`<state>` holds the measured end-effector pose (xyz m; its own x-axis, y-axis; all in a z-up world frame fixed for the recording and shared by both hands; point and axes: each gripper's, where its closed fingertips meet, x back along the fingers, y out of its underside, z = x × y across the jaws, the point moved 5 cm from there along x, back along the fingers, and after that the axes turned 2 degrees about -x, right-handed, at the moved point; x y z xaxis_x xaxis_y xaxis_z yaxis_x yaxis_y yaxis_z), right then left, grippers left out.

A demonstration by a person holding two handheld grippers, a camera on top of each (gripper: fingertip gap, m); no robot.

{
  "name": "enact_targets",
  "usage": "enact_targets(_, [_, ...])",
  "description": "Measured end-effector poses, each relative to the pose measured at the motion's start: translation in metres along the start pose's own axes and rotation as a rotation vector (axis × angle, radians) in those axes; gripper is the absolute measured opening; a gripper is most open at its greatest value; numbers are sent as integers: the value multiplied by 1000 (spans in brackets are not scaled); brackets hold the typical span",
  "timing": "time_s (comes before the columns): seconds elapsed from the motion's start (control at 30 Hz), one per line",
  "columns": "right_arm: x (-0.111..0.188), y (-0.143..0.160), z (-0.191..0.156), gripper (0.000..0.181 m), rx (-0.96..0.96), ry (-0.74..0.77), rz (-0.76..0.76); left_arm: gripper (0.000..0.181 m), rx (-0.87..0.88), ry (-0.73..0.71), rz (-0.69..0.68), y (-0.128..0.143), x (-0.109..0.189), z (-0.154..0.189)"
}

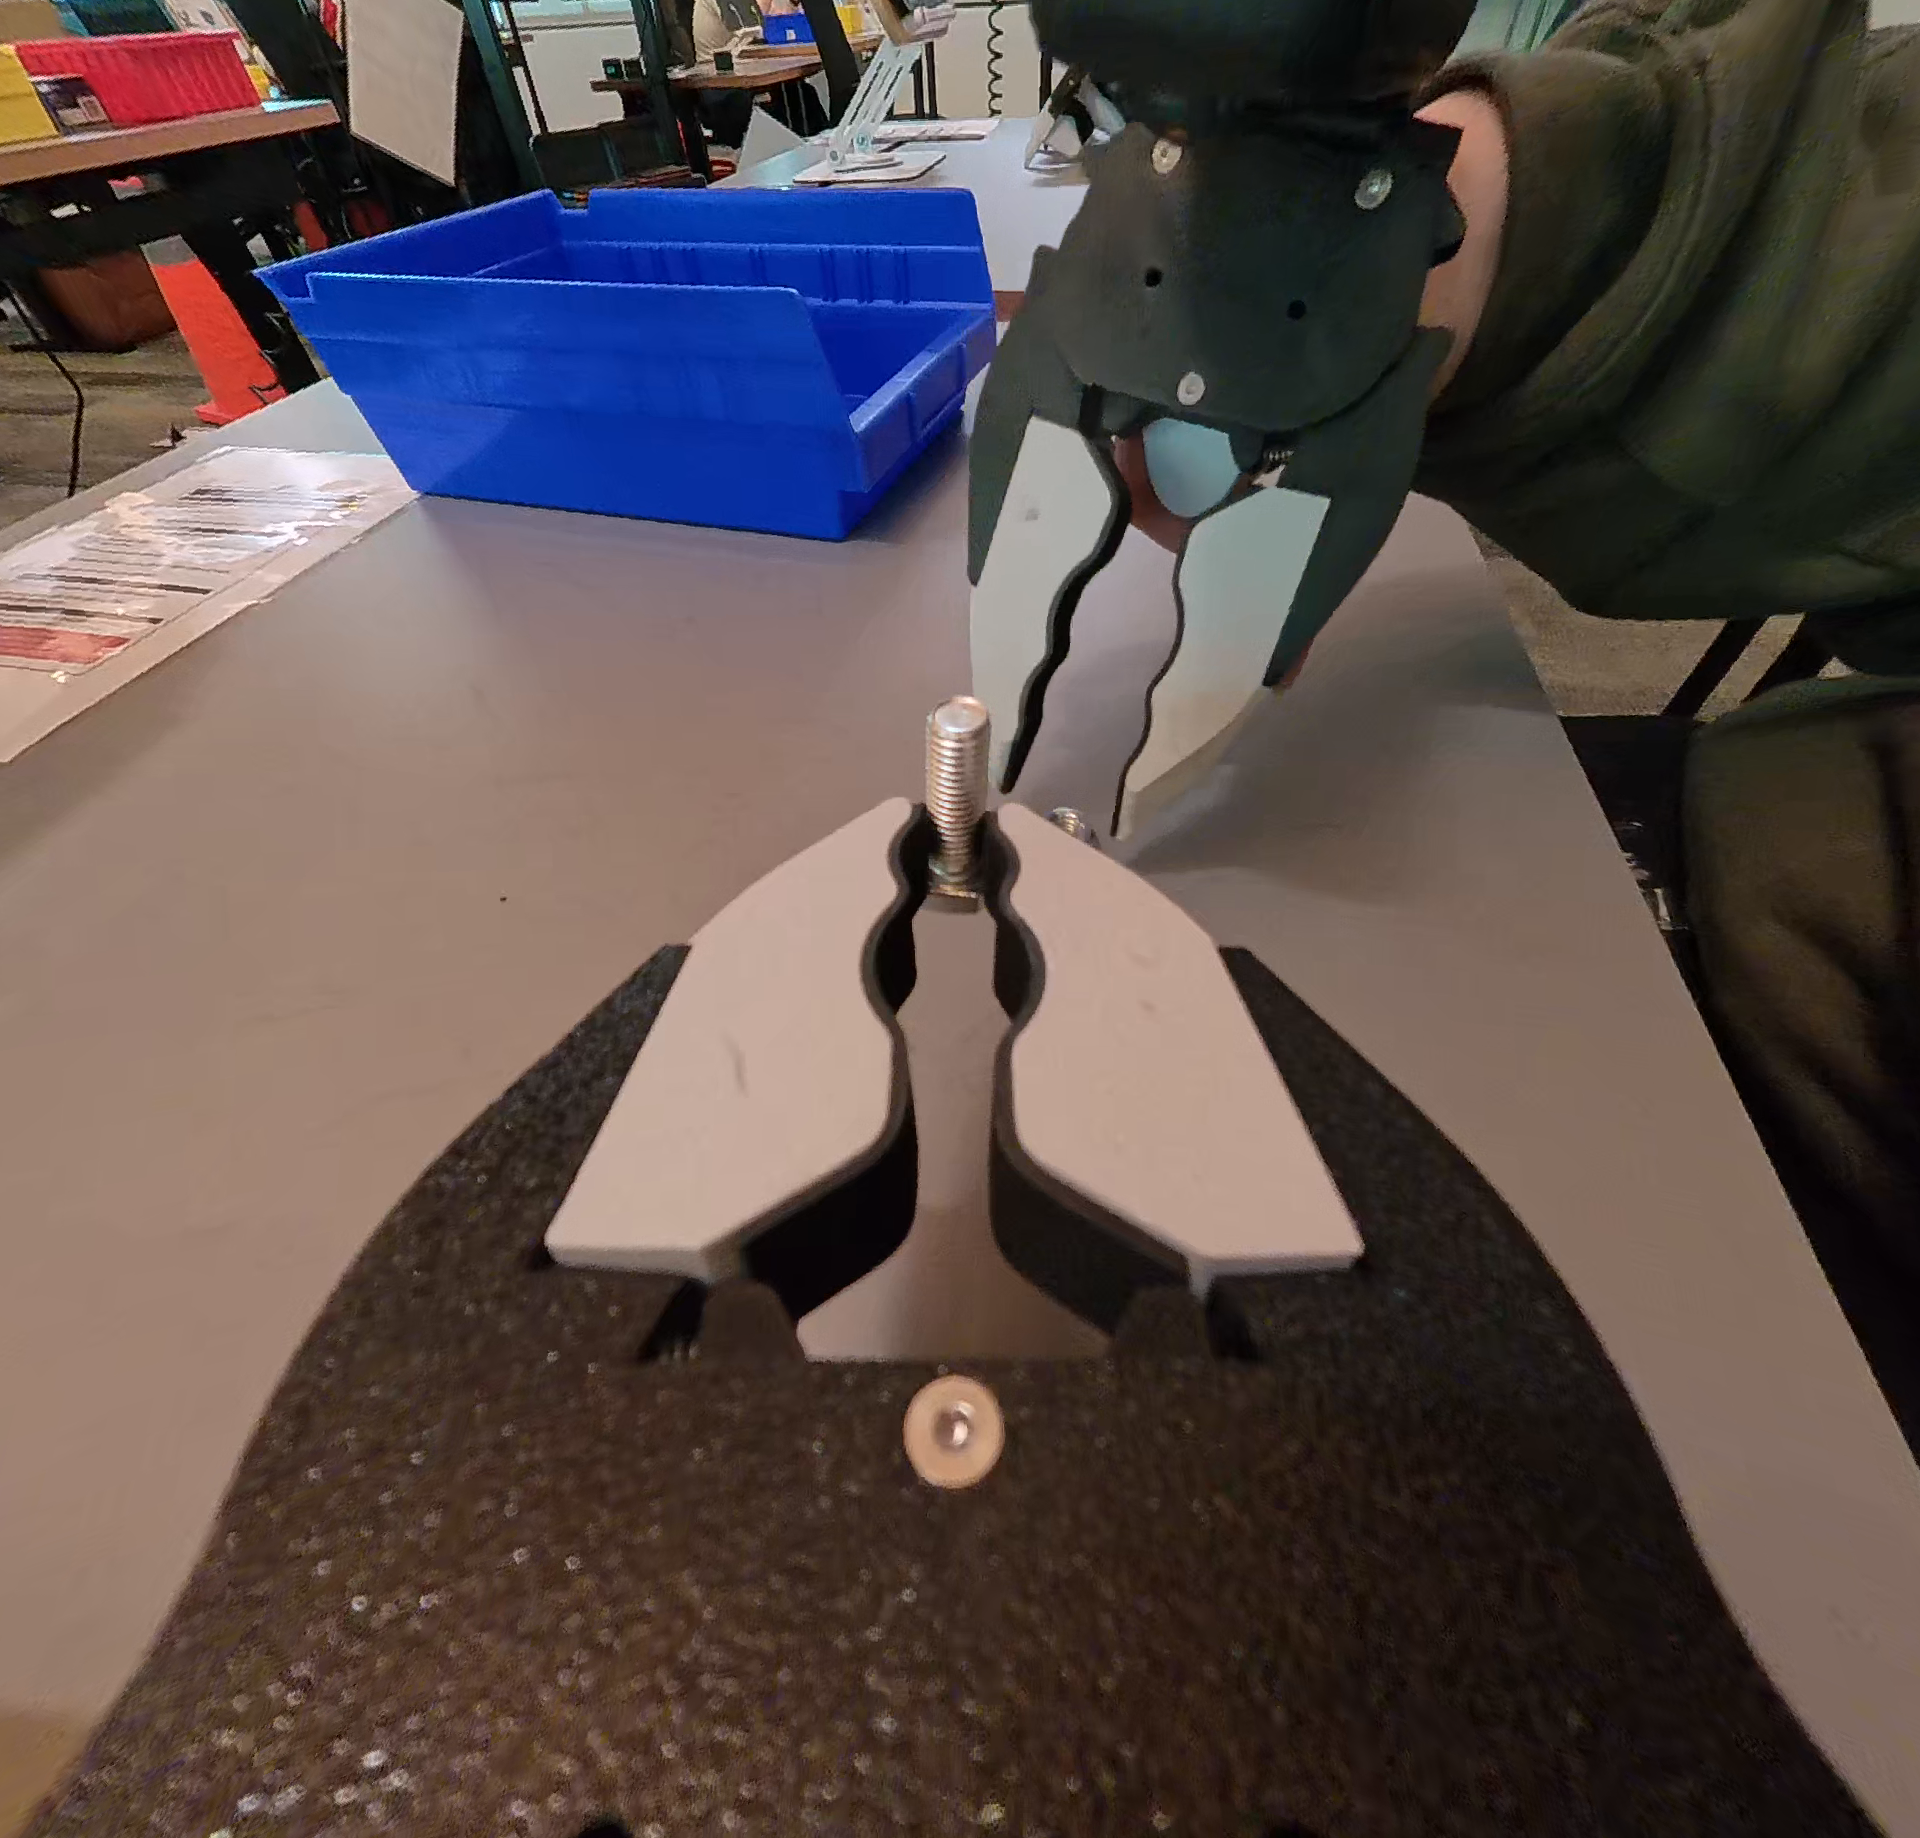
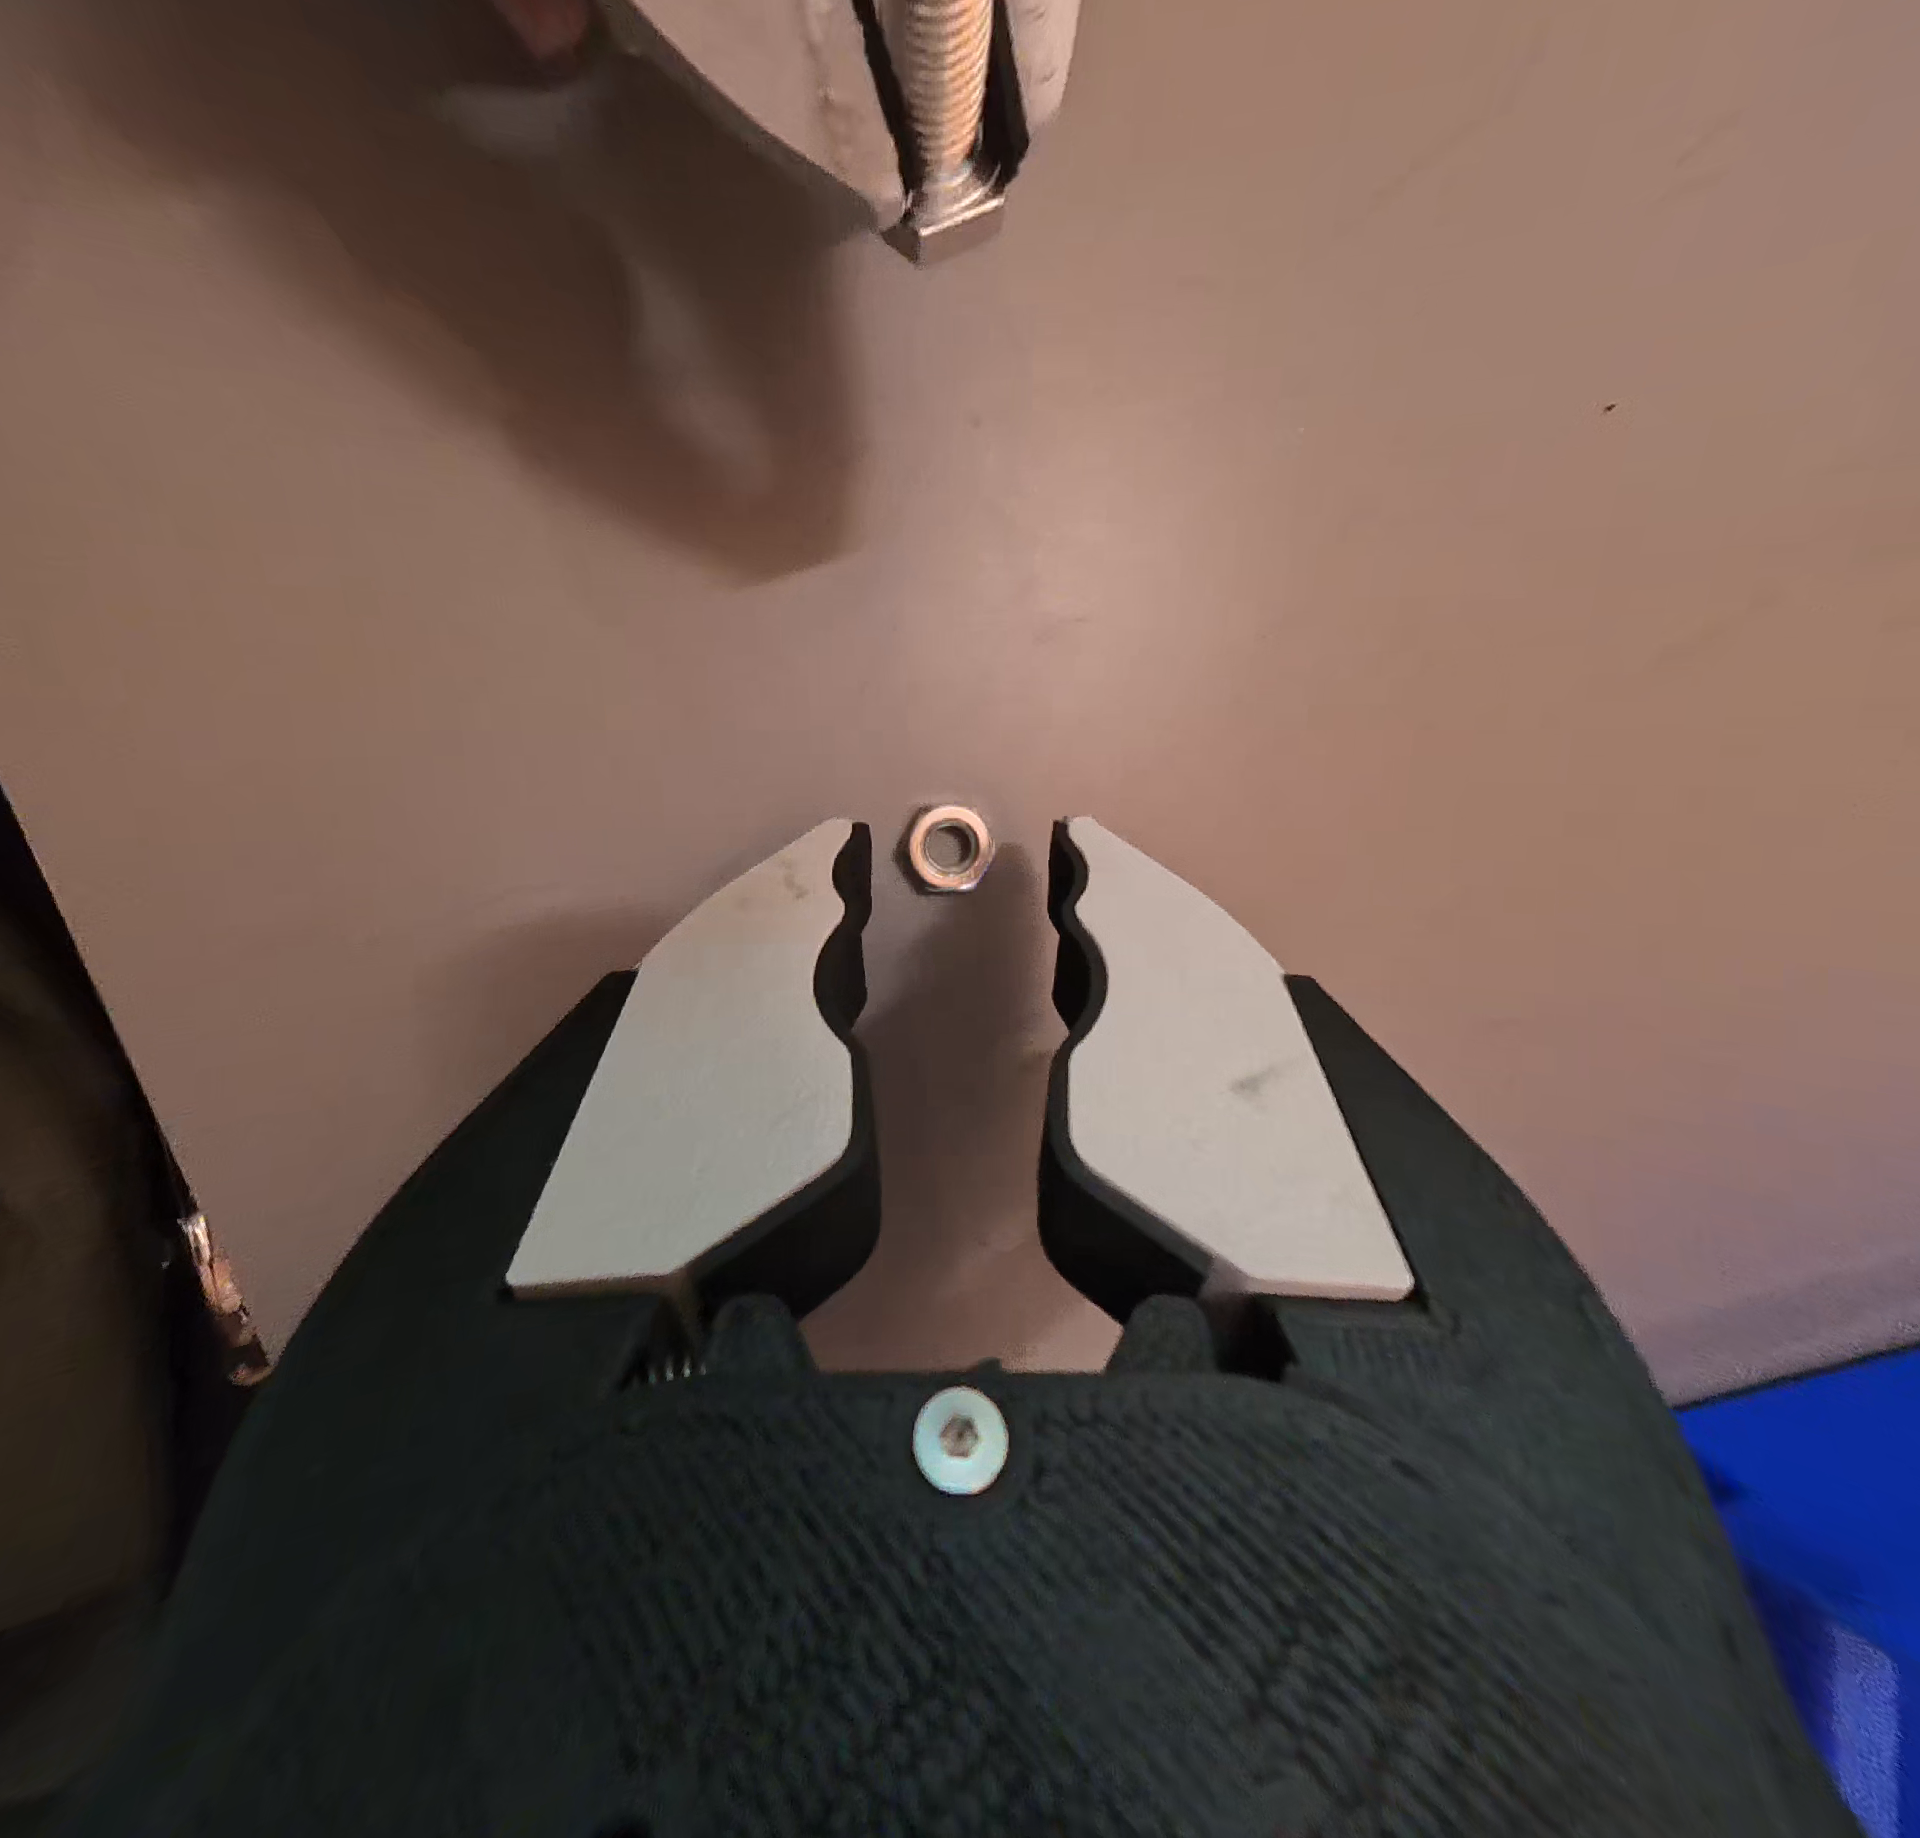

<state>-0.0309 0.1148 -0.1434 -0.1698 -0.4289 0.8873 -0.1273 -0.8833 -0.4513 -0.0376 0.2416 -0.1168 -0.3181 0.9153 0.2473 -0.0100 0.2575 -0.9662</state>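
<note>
— What have your grippers got?

— My left gripper (image 1: 954,858) is clamped on a bolt (image 1: 956,775). The tips pinch it just above the hex head, and the threaded shank stands upright, clear above the fingers. In the right wrist view the same bolt (image 2: 943,74) shows at the top, wedged between that gripper's two fingers.

— And the right one?

— My right gripper (image 2: 956,858) points down at the grey table (image 2: 1455,541), its fingers apart and holding nothing. A small hex nut (image 2: 943,850) lies flat on the table between the fingertips, closer to the one at the left of the picture. I cannot tell whether either tip touches it. From the left wrist view the right gripper (image 1: 1060,801) comes in from the right, tips down just beside the bolt, with the nut (image 1: 1070,824) barely showing behind them.

— So what is settled and what isn't?

— The bolt is gripped and held steady. The nut is not gripped and sits on the table; nothing is threaded on the shank.

— Anything else about?

— A blue bin (image 1: 644,354) stands farther back on the table, well apart from both grippers, and a laminated sheet (image 1: 156,562) lies near the left edge. A green sleeve (image 1: 1683,282) reaches in behind the right gripper.
</note>
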Motion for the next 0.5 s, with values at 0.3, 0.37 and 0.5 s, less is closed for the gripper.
enact_targets(0.3, [-6, 11, 1, 21, -54, -1, -4, 9, 0, 9, 5, -1, -1, 1])
enact_targets(0.37, [-8, 14, 1, 17, -59, -11, -10, 9, 0, 13, 3, -1, -1, 1])
enact_targets(0.5, [-12, 14, 0, 17, -65, -18, 26, 9, 0, 28, -1, -1, -3, 4])
